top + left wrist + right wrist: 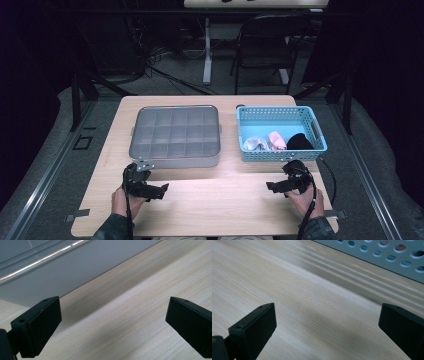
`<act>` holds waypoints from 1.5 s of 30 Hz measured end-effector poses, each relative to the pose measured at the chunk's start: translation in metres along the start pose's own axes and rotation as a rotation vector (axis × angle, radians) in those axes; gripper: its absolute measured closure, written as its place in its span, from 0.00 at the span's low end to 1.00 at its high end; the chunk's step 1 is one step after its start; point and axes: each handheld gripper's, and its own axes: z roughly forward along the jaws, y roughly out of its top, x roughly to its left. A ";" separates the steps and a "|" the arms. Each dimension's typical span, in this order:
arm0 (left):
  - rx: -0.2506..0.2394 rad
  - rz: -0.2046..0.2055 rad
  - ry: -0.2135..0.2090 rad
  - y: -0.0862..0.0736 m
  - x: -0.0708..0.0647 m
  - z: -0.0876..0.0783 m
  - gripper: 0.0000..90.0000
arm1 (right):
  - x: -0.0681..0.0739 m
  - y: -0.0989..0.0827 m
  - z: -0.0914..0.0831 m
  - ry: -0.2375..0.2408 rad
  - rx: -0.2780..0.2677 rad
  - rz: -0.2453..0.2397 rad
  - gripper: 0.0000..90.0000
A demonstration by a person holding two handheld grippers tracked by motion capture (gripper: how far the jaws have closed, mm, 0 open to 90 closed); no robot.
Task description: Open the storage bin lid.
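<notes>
With both the left gripper (161, 190) and the right gripper (272, 187) resting wide open and empty on the near table (215, 205), the right one should rise over the blue basket (281, 150)'s near wall and descend squarely onto the pink roll (277, 140) before closing.

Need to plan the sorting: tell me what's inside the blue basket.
In the blue basket, three rolled bundles lie along the near wall: a white-grey one, a pink one and a black one. Anything beneath them is covered.
</notes>
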 end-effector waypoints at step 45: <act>-0.087 -0.061 0.009 0.013 0.025 -0.041 0.00 | 0.047 0.051 -0.023 0.185 -0.098 -0.052 0.02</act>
